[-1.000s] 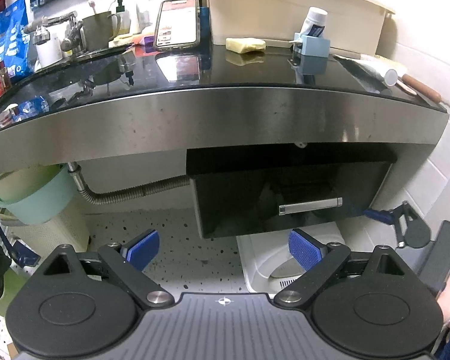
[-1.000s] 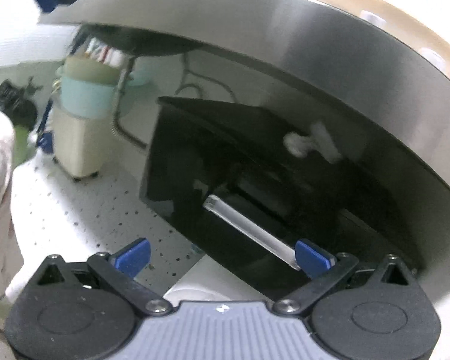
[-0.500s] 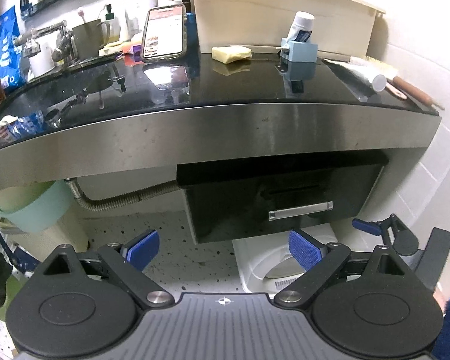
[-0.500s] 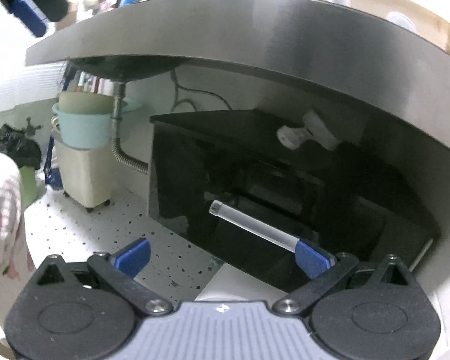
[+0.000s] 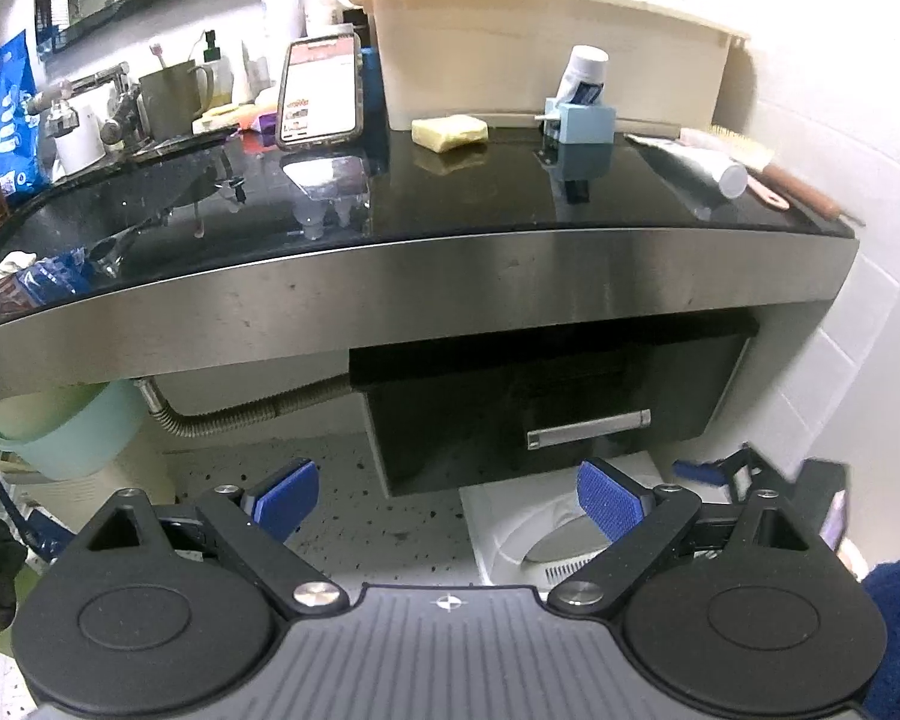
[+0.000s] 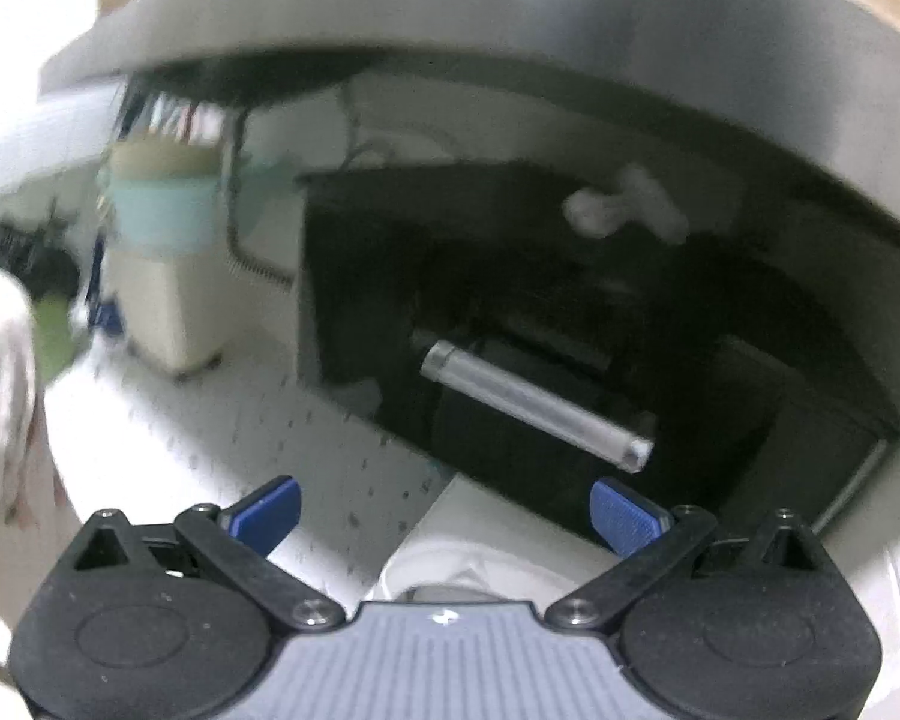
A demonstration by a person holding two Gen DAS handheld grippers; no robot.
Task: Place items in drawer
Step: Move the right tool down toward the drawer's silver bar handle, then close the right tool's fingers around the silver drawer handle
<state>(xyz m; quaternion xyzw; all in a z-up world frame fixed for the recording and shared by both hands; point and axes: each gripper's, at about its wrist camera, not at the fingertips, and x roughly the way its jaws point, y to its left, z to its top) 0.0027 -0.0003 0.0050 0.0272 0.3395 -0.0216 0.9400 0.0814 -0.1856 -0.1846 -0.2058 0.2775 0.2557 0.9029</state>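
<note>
A black drawer (image 5: 540,414) with a silver bar handle (image 5: 588,429) hangs shut under the steel-edged black counter (image 5: 390,276). My left gripper (image 5: 447,498) is open and empty, below and in front of the drawer. My right gripper (image 6: 444,513) is open and empty, close below the handle (image 6: 534,405); its tip also shows at the lower right of the left wrist view (image 5: 720,471). On the counter lie a yellow soap bar (image 5: 450,132), a toothpaste tube (image 5: 690,165), a brush (image 5: 750,162) and a tube in a blue holder (image 5: 582,114).
A phone (image 5: 321,93) leans by a cream tub (image 5: 546,54). A tap (image 5: 90,102) and mug (image 5: 171,99) stand at the back left. A mint bucket (image 5: 60,432) and drain hose (image 5: 240,414) sit under the counter. A white toilet (image 5: 540,534) is below the drawer.
The left gripper has risen and pulled back, so more of the countertop shows. The right gripper has swung so the handle now sits nearer its middle; its view is blurred.
</note>
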